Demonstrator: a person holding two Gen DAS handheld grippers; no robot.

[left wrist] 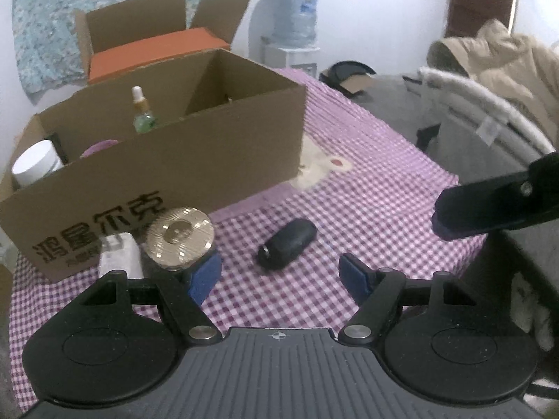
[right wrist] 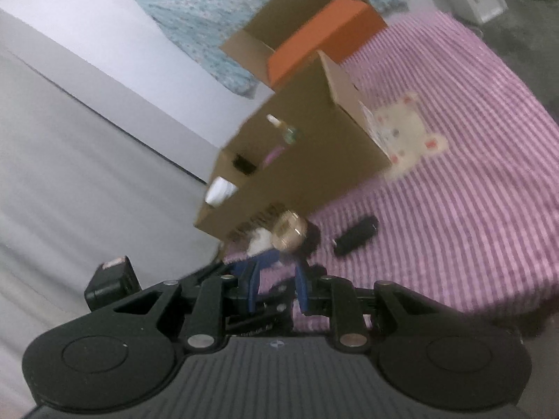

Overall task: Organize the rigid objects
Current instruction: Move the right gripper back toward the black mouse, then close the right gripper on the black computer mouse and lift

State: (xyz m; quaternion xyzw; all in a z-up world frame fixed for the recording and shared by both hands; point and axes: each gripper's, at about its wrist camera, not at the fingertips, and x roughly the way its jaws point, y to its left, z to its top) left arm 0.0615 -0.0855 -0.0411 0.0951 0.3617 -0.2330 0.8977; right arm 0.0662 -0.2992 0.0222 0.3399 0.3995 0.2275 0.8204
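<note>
A black oblong case (left wrist: 286, 246) lies on the pink checked tablecloth (left wrist: 367, 192). My left gripper (left wrist: 279, 276) hangs just short of it, open, with nothing between its blue pads. Left of the case stand a round gold-lidded jar (left wrist: 180, 235) and a white plug adapter (left wrist: 120, 258), both against the front wall of an open cardboard box (left wrist: 209, 160). My right gripper (left wrist: 450, 216) comes in from the right, above the cloth's edge. In the right wrist view my right gripper (right wrist: 276, 282) is shut and holds nothing, behind the jar (right wrist: 288, 232) and the case (right wrist: 356, 235).
Inside the box are a white jar (left wrist: 35, 167), a green dropper bottle (left wrist: 143, 115) and a pink item (left wrist: 99, 148). Behind it stands a second carton holding an orange box (left wrist: 157, 52). A water dispenser (left wrist: 295, 14) and a beige coat (left wrist: 506, 63) lie beyond the table.
</note>
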